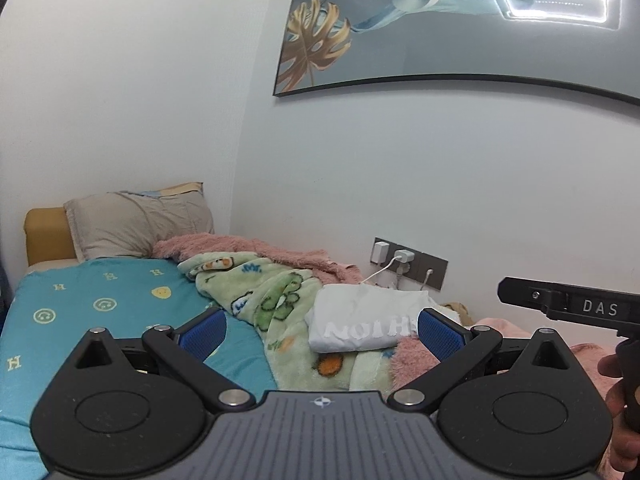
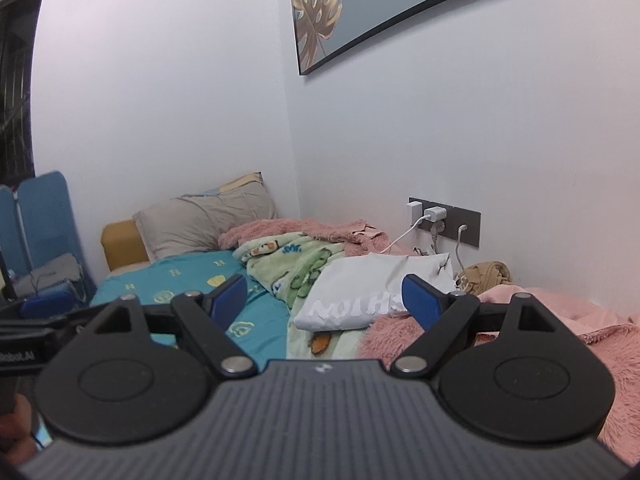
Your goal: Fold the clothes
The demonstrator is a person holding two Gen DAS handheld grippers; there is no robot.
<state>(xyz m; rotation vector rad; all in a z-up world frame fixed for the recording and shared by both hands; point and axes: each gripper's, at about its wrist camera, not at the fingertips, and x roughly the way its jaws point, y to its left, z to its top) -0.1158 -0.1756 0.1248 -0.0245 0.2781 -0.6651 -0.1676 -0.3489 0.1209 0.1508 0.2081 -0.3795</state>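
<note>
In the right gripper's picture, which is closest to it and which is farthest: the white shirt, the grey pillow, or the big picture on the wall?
1. White shirt: folded on the blankets, just beyond the open right gripper.
2. Grey pillow: farther back on the left, at the head of the bed.
3. Picture: farthest, high up on the wall.

Each tool (image 1: 322, 334) (image 2: 324, 300) is black, with blue ribbed fingers (image 1: 204, 336), silver pivot screws and a grey ridged body.
</note>
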